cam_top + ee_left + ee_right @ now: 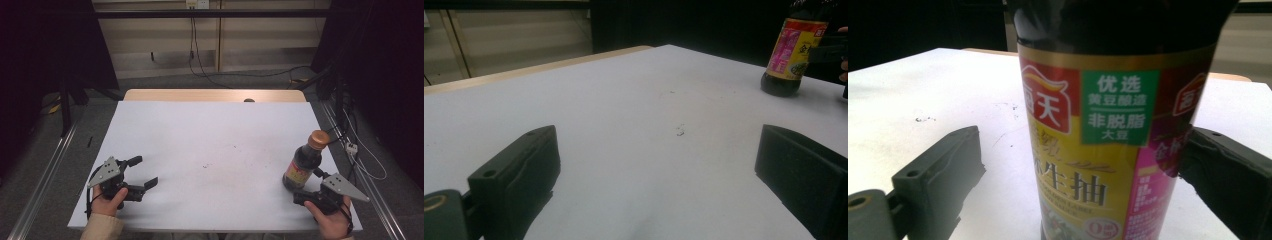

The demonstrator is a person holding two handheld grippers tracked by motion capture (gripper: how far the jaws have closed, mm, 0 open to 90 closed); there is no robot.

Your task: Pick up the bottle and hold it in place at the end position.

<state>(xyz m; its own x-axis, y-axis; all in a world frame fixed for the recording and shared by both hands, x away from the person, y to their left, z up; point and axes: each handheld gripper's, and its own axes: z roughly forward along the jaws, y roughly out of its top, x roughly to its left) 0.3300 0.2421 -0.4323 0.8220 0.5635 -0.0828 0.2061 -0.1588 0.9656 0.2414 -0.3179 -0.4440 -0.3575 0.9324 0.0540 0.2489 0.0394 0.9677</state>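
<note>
A dark soy sauce bottle [304, 165] with a brown cap [318, 139] and a red, yellow and green label stands upright near the right edge of the white table sheet [215, 135]. My right gripper [307, 186] is open around its lower body. In the right gripper view the bottle [1098, 150] stands between the two jaws, the left jaw apart from it and the right jaw at or behind the label's edge. My left gripper [143, 171] rests open at the front left with nothing between its jaws. In the left gripper view [659, 165] the bottle [793, 55] stands far off at the right.
A wooden table edge [215, 95] shows beyond the sheet. Metal rails [47, 170] run along both sides on the grey floor, with cables [360, 155] at the right. Small dark specks [207, 165] mark the sheet's middle. Dark curtains hang at both sides.
</note>
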